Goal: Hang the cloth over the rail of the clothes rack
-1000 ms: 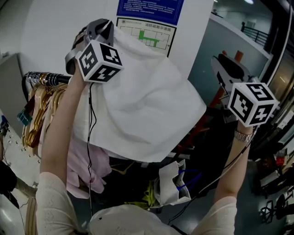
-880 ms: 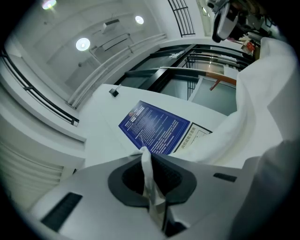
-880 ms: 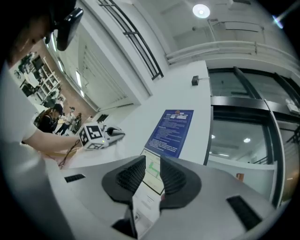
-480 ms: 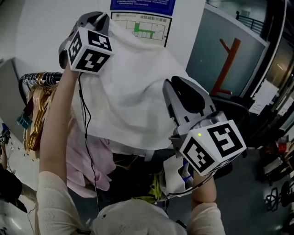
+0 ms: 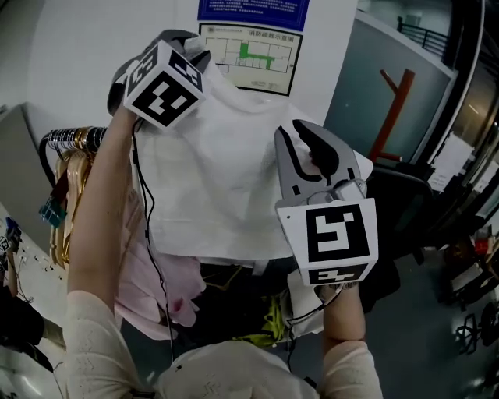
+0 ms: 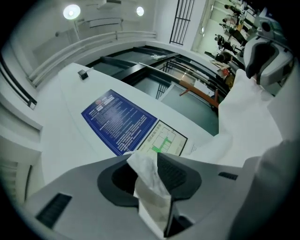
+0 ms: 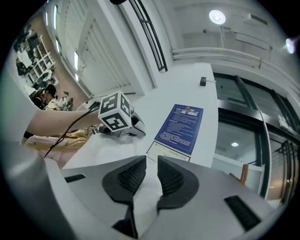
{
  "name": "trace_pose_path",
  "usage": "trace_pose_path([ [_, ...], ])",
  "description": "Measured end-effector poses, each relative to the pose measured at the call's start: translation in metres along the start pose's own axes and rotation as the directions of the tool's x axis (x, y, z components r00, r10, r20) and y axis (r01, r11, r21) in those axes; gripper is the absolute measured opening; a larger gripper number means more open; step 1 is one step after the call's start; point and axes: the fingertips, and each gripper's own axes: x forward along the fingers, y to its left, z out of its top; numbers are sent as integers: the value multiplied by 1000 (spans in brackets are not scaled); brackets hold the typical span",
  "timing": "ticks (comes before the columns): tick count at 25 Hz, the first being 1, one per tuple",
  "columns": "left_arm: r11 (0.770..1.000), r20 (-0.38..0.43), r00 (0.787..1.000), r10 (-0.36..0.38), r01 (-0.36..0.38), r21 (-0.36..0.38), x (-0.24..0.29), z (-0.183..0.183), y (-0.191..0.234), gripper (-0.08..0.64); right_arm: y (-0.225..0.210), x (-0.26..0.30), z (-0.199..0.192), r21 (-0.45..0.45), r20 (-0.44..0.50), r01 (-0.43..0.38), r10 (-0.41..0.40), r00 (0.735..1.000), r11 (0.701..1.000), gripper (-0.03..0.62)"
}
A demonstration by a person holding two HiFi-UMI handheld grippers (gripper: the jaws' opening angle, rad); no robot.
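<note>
A white cloth (image 5: 226, 187) hangs spread in the air in front of the rack, high in the head view. My left gripper (image 5: 199, 56) is at its top left corner. Its jaws have just been opening, and in the left gripper view (image 6: 150, 161) a bunched fold of cloth (image 6: 149, 185) stands loosely between the parted pads. My right gripper (image 5: 300, 139) is at the cloth's right edge, open. In the right gripper view (image 7: 151, 161) the cloth (image 7: 105, 145) runs into the narrow gap between its pads. The black rack rail (image 5: 74, 139) lies low at the left, behind the cloth.
Gold hangers (image 5: 66, 195) and a pink garment (image 5: 168, 288) hang from the rail. Behind the cloth is a white wall with a blue notice (image 5: 253, 8). A red coat stand (image 5: 394, 101) and dark chairs are at the right. My left forearm (image 5: 105, 210) reaches up along the rack.
My right gripper has swung in from the far right and a little down to the cloth's right edge. My left gripper has tipped and sunk slightly, still at the top corner.
</note>
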Motion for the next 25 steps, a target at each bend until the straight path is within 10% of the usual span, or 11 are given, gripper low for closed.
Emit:
trace_pose_path([
  [6, 978, -108, 977, -181, 191, 87, 2, -24, -27, 109, 16, 15, -2, -9, -64, -75, 74, 995, 997, 86],
  [14, 881, -188, 902, -390, 424, 210, -20, -31, -45, 109, 21, 21, -18, -99, -181, -62, 44, 983, 993, 86],
  [21, 643, -369, 663, -652, 741, 195, -46, -75, -59, 110, 22, 24, -19, -76, -210, -64, 47, 977, 995, 86],
  [25, 577, -409, 592, -694, 798, 175, -62, -95, -51, 109, 22, 25, -19, -46, -220, -63, 51, 974, 997, 86],
])
